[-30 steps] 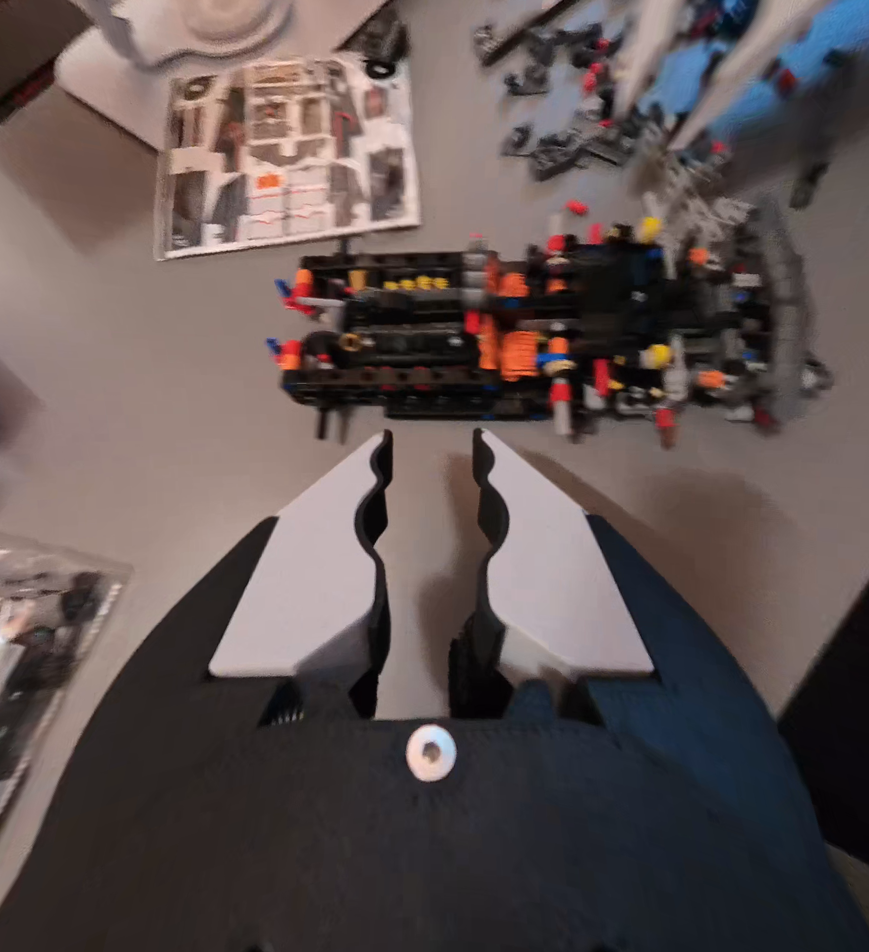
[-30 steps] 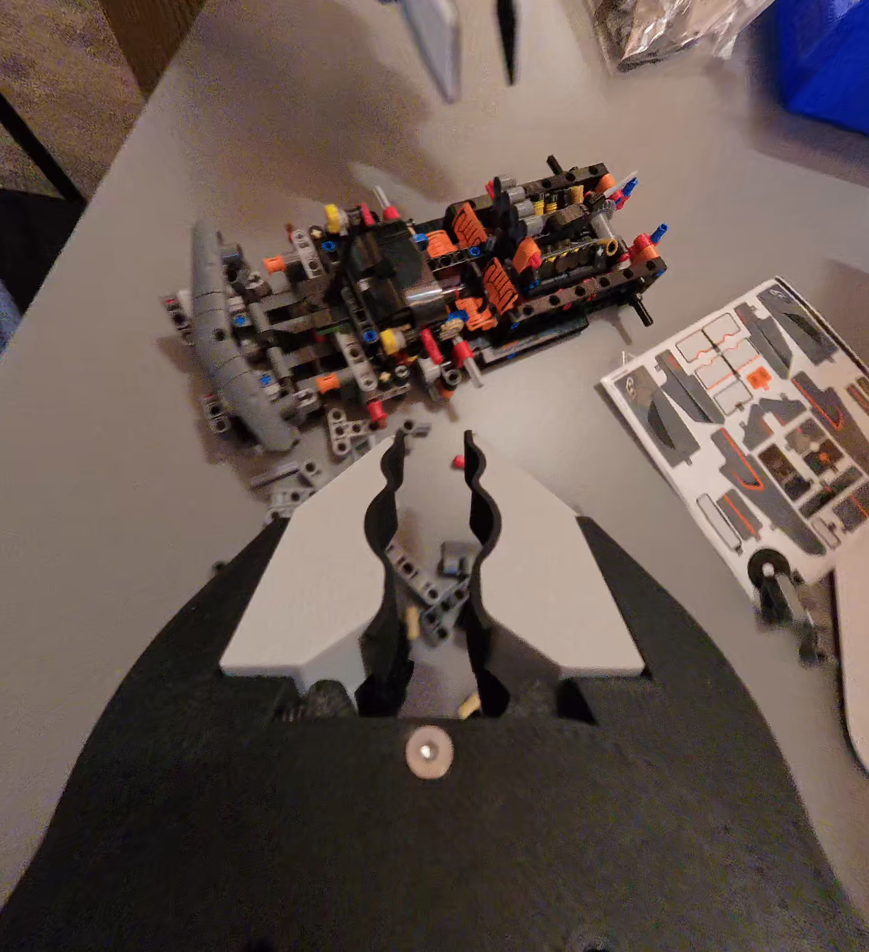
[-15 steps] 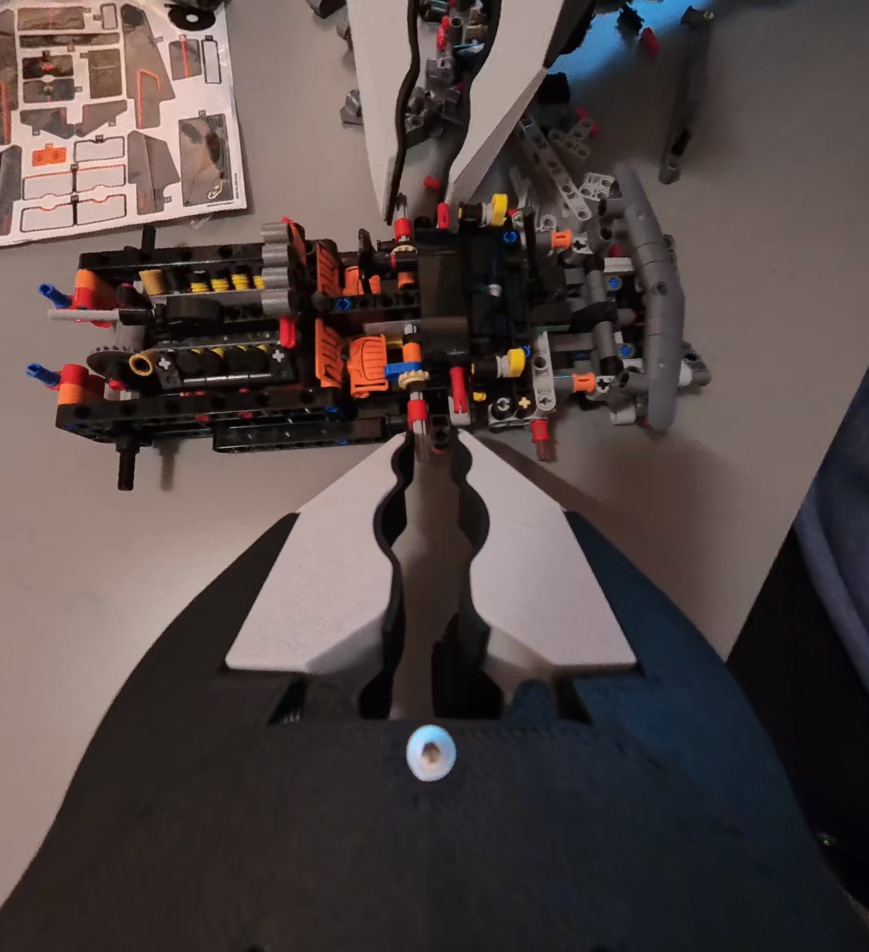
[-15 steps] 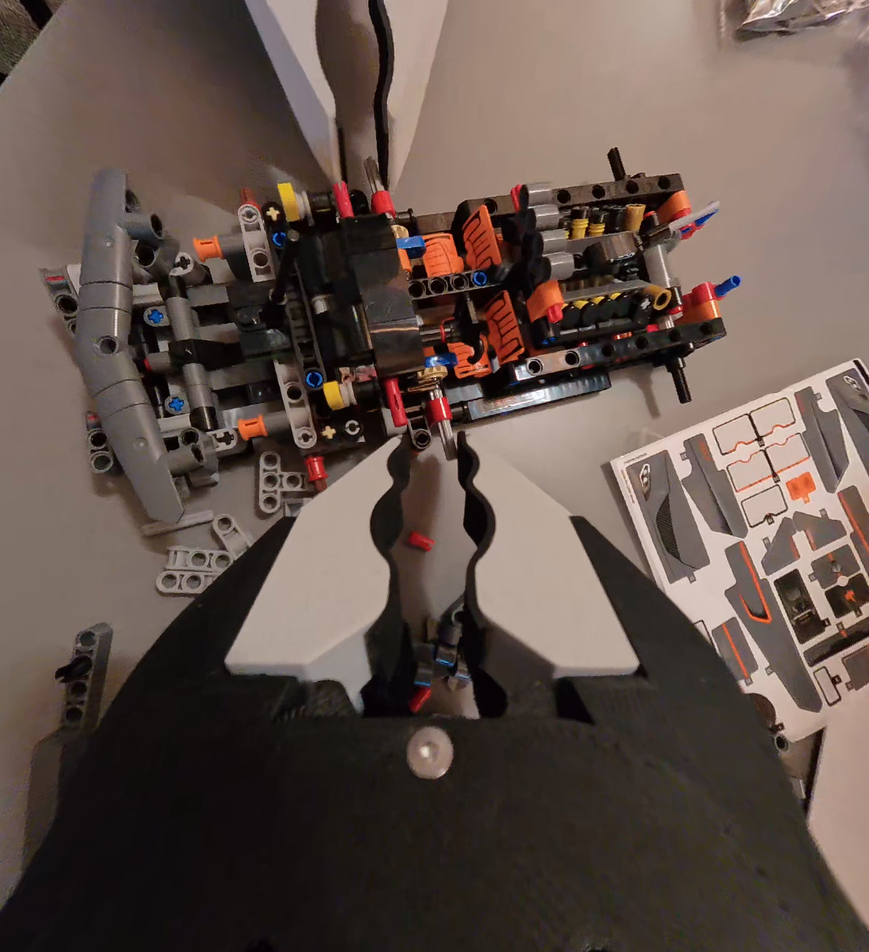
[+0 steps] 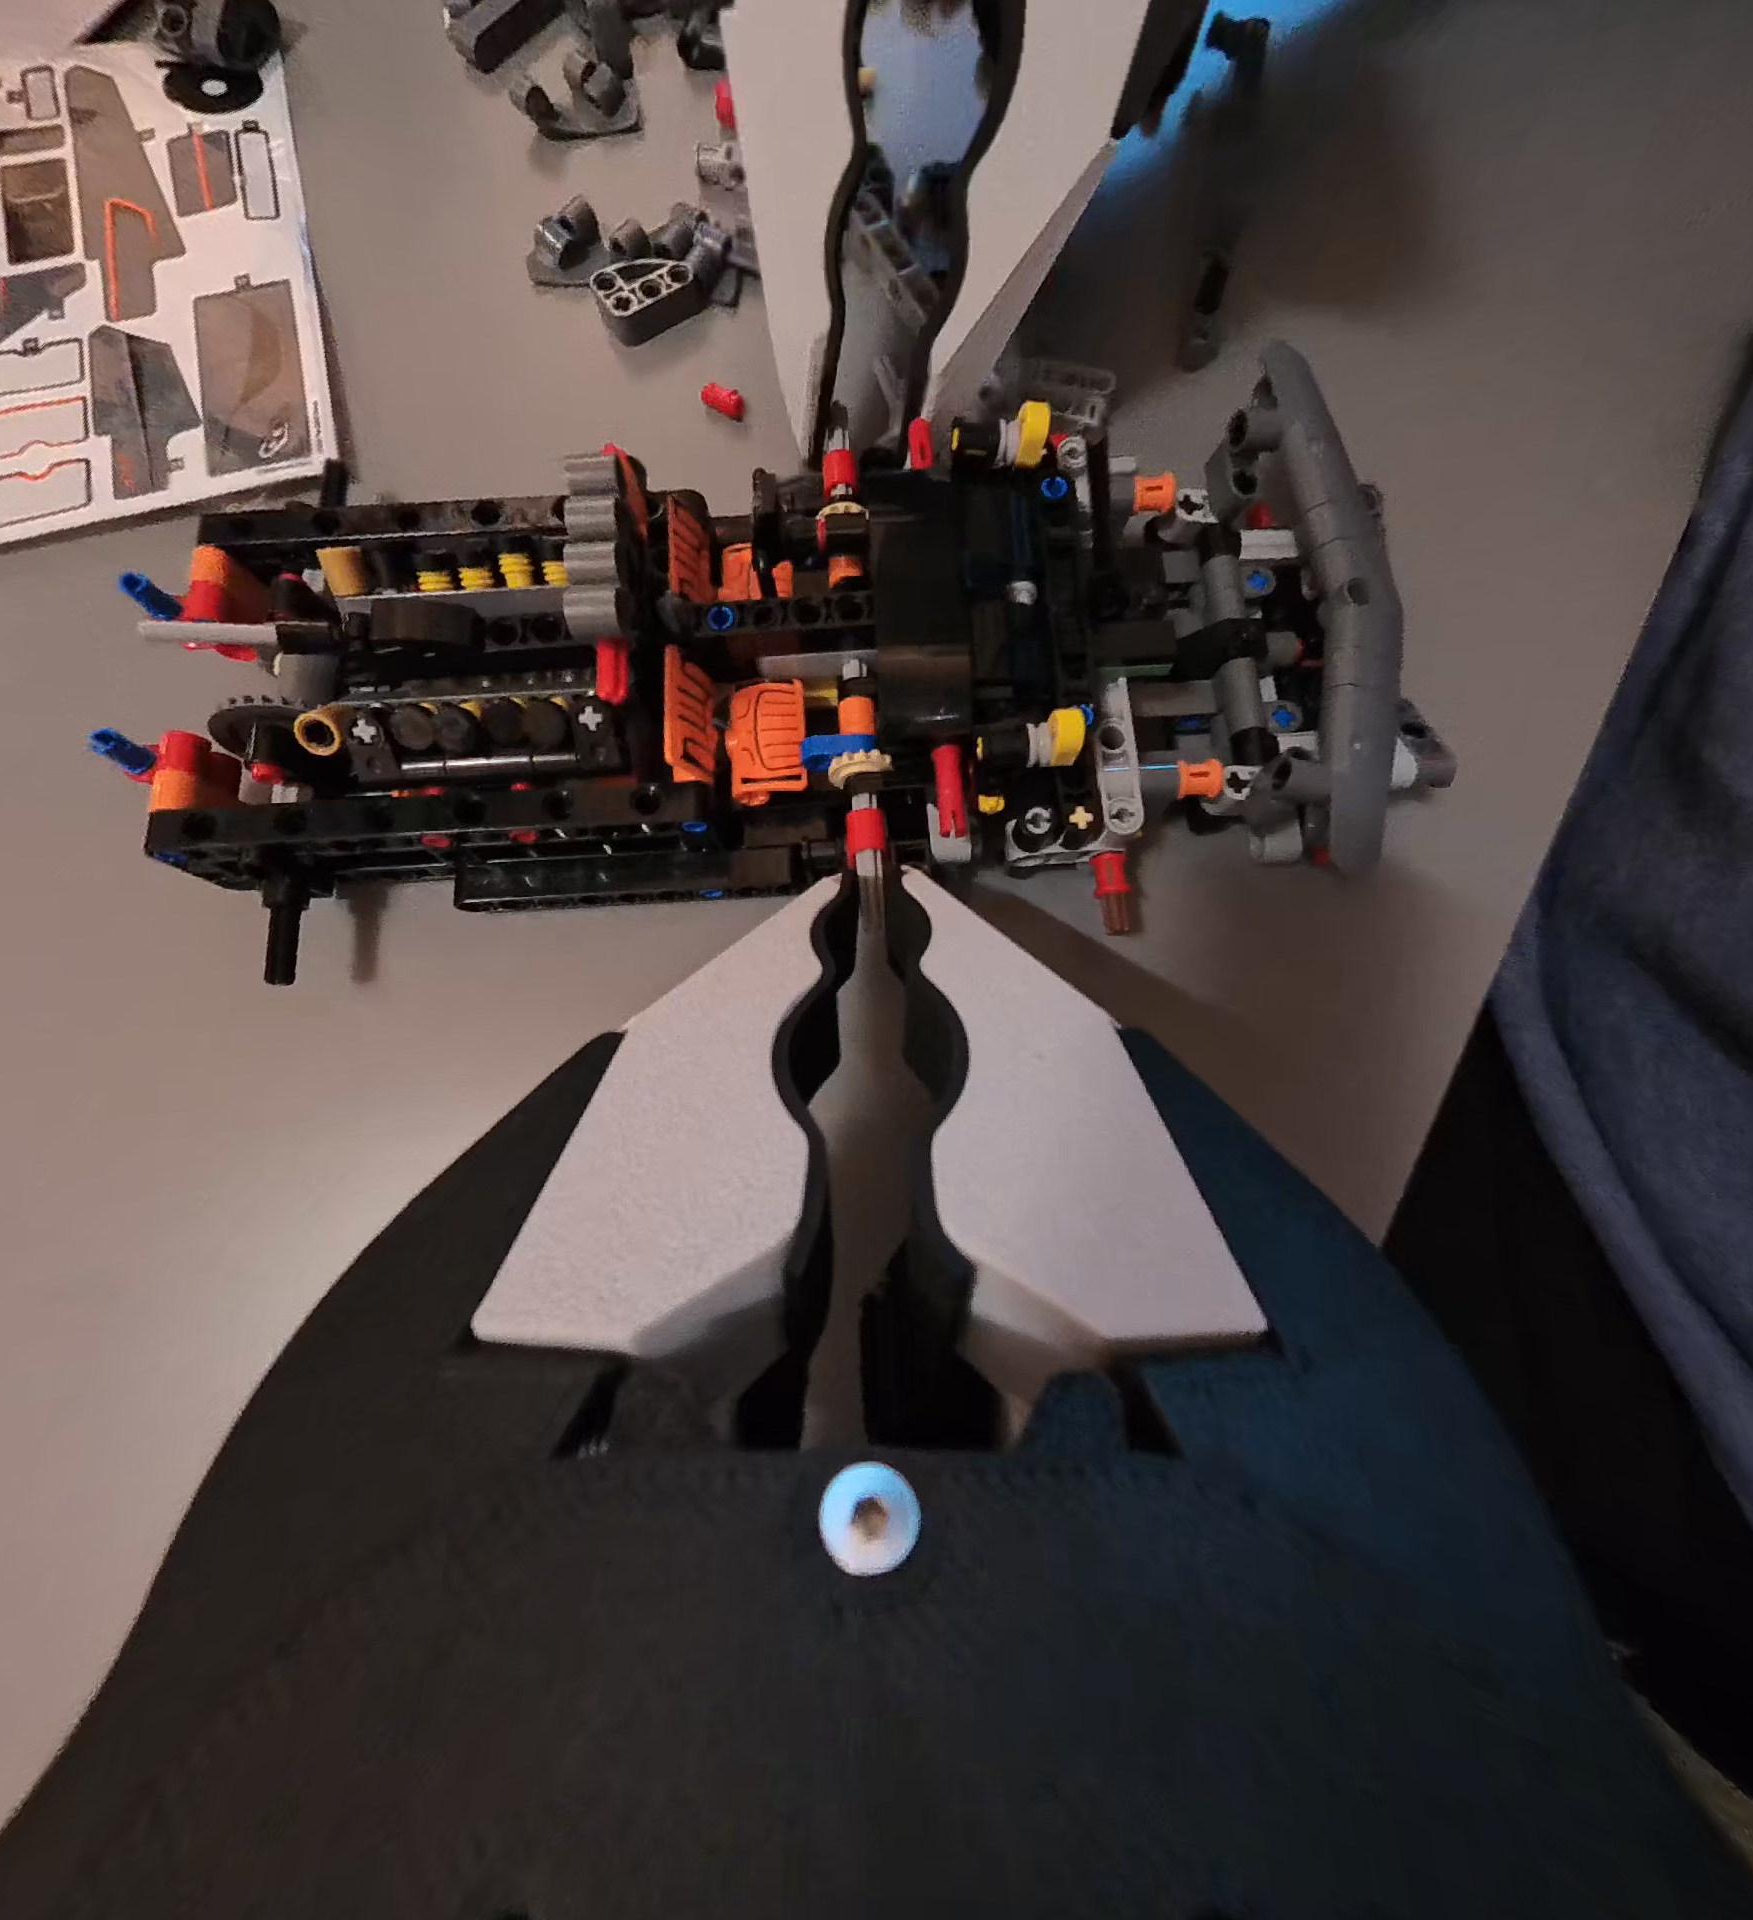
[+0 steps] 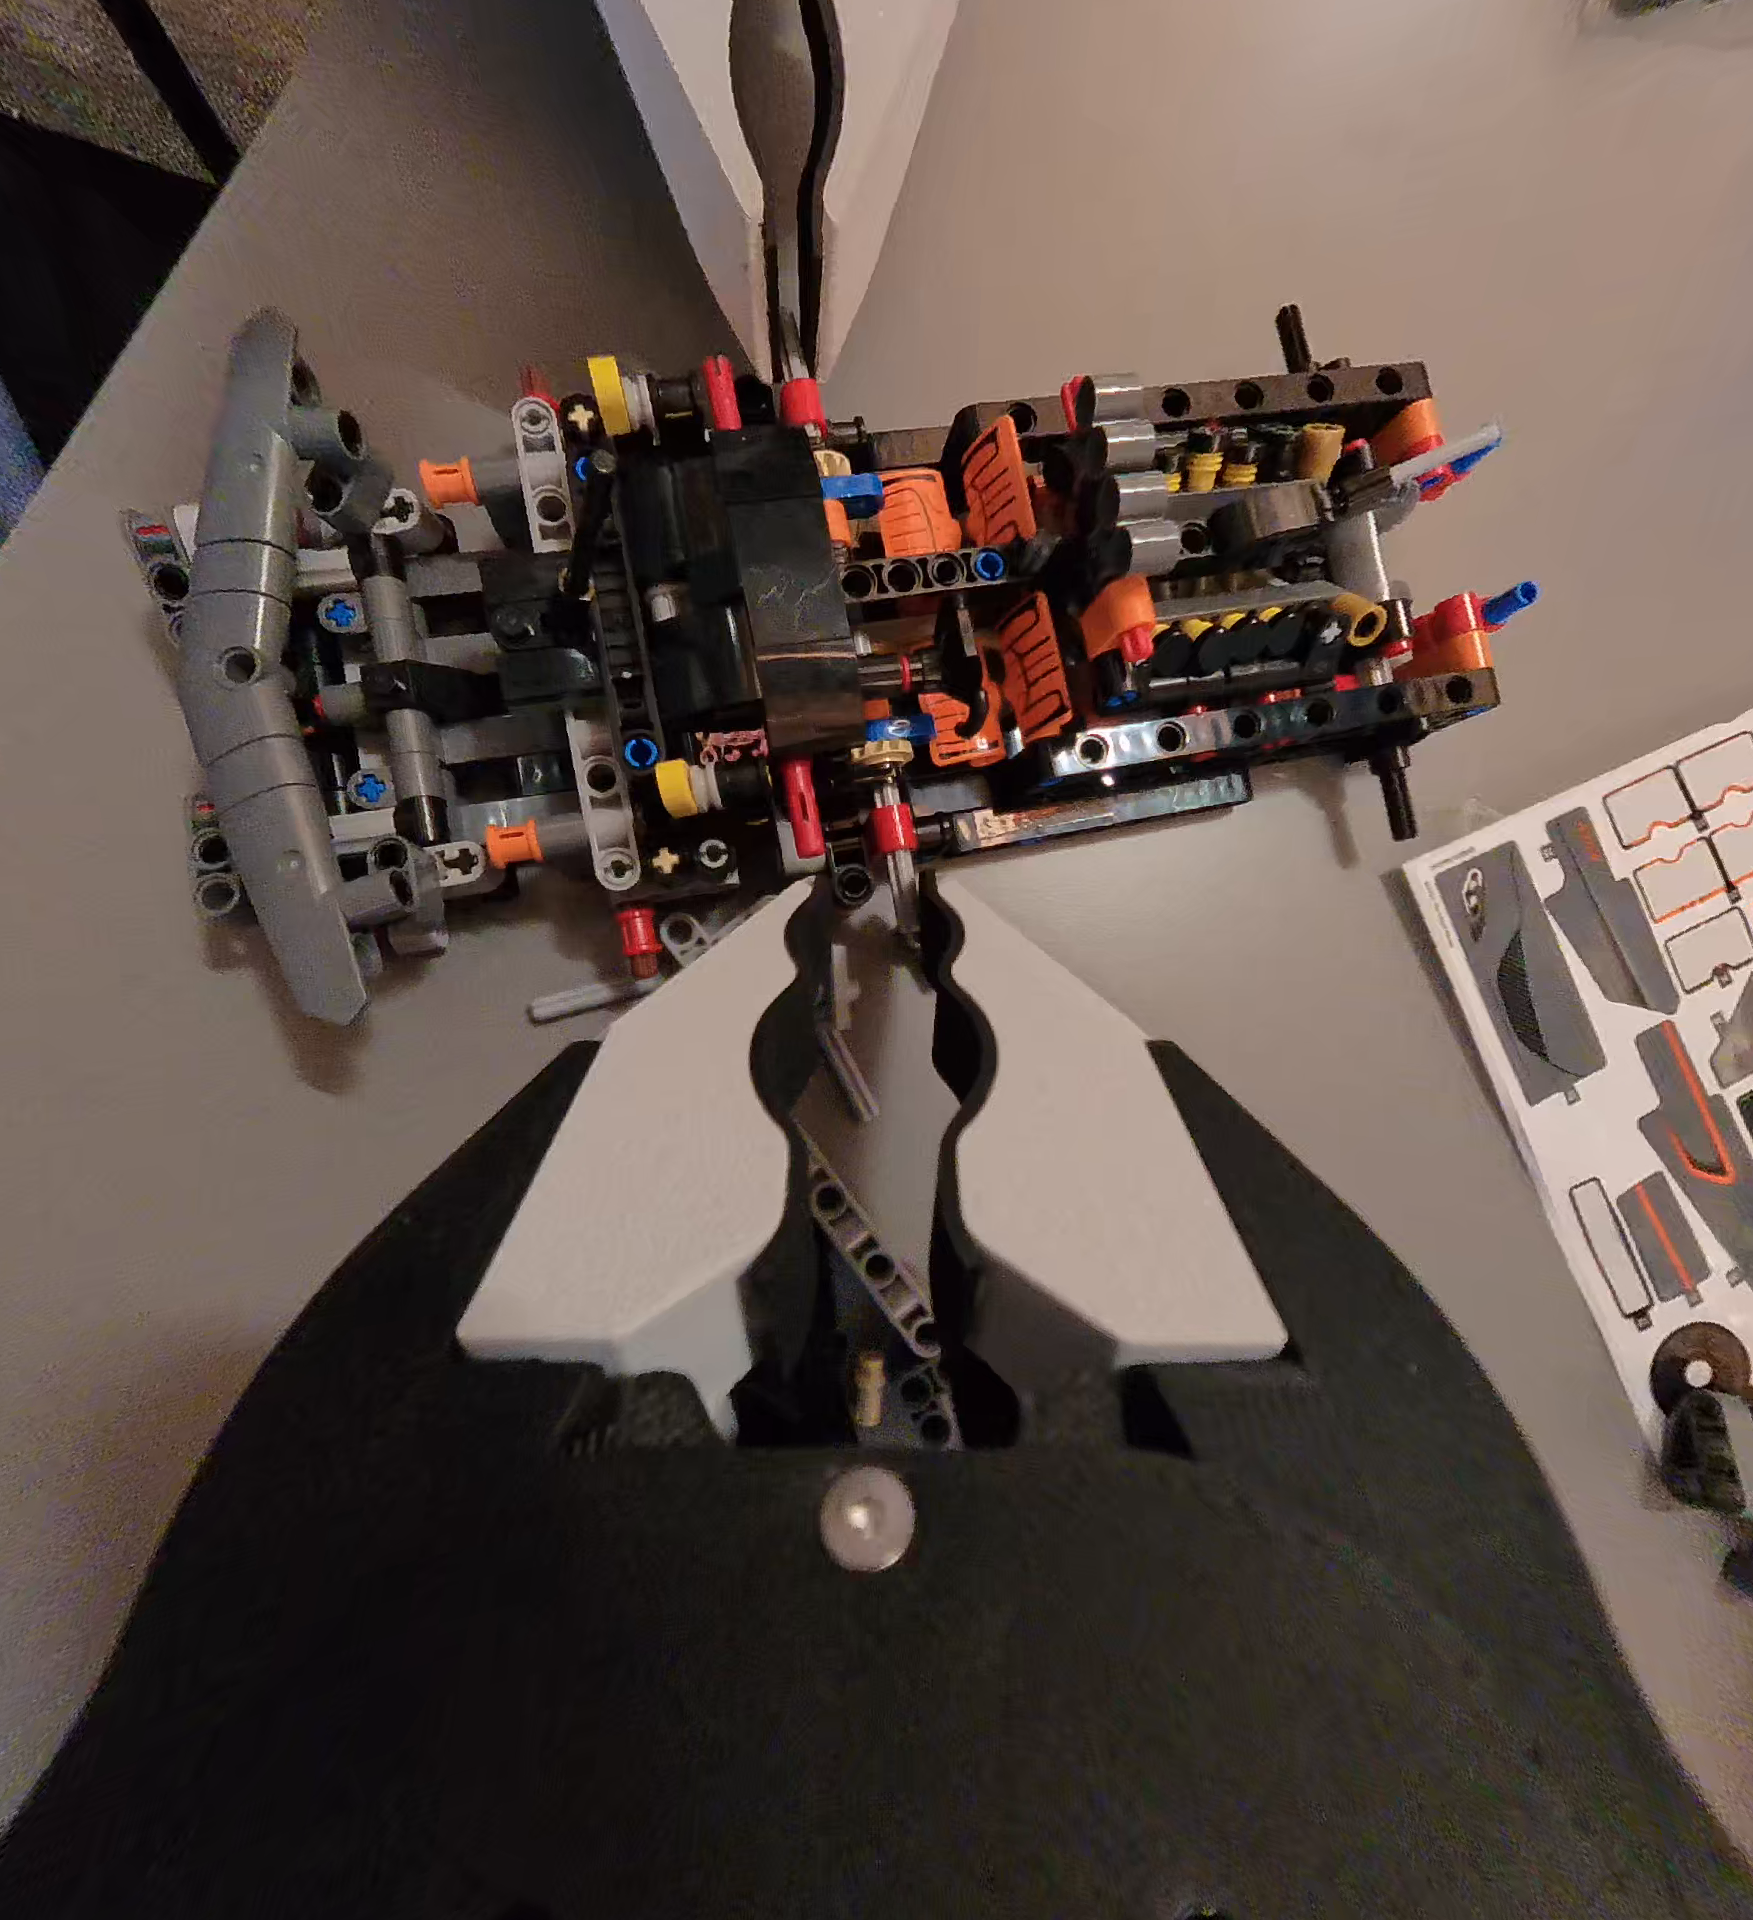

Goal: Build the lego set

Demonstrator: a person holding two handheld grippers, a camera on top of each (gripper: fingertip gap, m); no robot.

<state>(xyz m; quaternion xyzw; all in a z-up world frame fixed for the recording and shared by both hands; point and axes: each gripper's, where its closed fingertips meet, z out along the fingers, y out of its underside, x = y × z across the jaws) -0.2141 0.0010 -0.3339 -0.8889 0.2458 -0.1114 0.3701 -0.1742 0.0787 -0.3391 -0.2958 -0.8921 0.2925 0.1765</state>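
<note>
The sticker sheet (image 5: 103,301) is cut off by the left edge in the left wrist view and by the right edge in the right wrist view, and whether the left gripper (image 5: 870,883) and right gripper (image 6: 867,894) really pinch the car model's (image 6: 810,623) grey pins stays too small to tell

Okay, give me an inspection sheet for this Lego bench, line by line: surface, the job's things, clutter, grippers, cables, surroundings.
Surface: grey table, bare near the left gripper.
Job's things: part-built Lego chassis lying flat; sticker sheet beside it.
Clutter: loose grey connectors and a red pin beyond the chassis; grey beam under the right gripper.
Grippers: left gripper nearly closed around a grey axle tip on the chassis's near side; right gripper narrowly open at the opposite side's axle.
Cables: nothing seen.
Surroundings: blue fabric at the table edge; dark floor beyond.
</note>
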